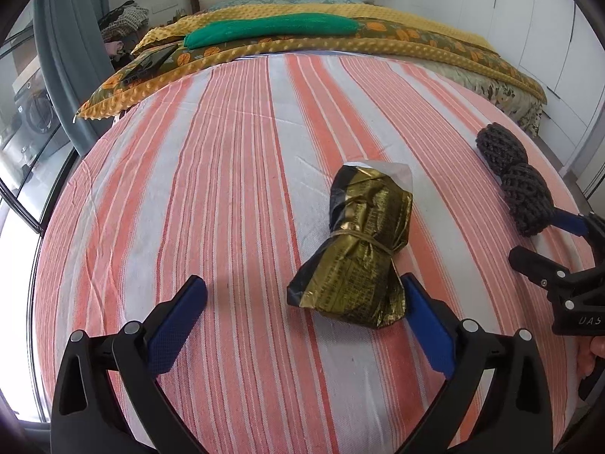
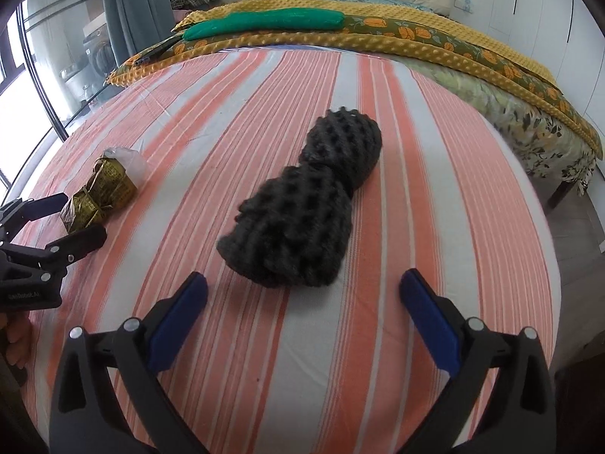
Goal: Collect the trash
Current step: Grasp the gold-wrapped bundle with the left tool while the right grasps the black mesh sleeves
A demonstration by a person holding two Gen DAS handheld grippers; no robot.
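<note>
I have both grippers standing wide open over the striped bed (image 1: pixel 227 189), nothing between the pads of either. I judge this as the approach step, before any grasp.

The left gripper (image 1: pixel 302 302) sits low at the near end of the gold foil packet (image 1: pixel 355 249), which lies on the bed tied round with a rubber band; its right finger (image 1: pixel 427 325) is just beside or touching the packet's near corner, I cannot tell which. The right gripper (image 2: pixel 302 299) faces the rolled dark foam piece (image 2: pixel 302 204), which lies ahead of the fingertips and apart from them.

Next, each gripper needs to straddle its item before closing; the left one must shift right to centre on the packet.

No bin or bag is in either view. The foam's far end is unclear, and the clear plastic behind the packet is hard to read.
</note>
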